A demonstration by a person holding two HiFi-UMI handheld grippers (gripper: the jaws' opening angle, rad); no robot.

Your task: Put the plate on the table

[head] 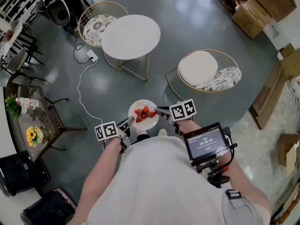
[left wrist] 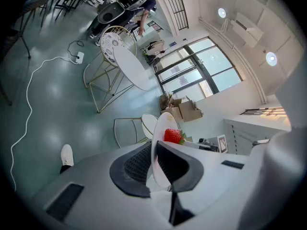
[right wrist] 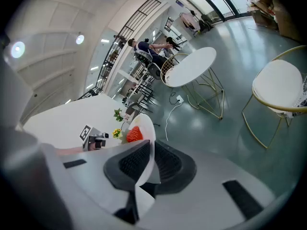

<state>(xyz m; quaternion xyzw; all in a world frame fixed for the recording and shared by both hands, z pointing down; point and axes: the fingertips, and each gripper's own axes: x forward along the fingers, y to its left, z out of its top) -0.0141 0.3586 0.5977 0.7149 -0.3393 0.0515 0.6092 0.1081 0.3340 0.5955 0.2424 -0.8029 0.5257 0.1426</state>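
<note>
Grey floor (head: 197,22) | white table (head: 130,35) far ahead, chair (head: 204,69) right of it | my left gripper (head: 127,123) and right gripper (head: 162,111) each clamp the plate (head: 143,124)

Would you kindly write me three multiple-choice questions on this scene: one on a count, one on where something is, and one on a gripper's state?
1. How many gold wire-framed chairs stand near the round white table?
A. one
B. two
C. four

2. Where is the round white plate of red strawberries?
A. on the table
B. on a chair seat
C. in the air over the grey floor, between both grippers

3. How does the left gripper stand?
A. open and empty
B. shut on the plate's rim
C. shut on a strawberry

Answers:
1 B: the head view shows one chair at the table's left and one at its right.
2 C: the left gripper and the right gripper each grip an opposite edge.
3 B: the left gripper view shows the rim pinched between its jaws.
</note>
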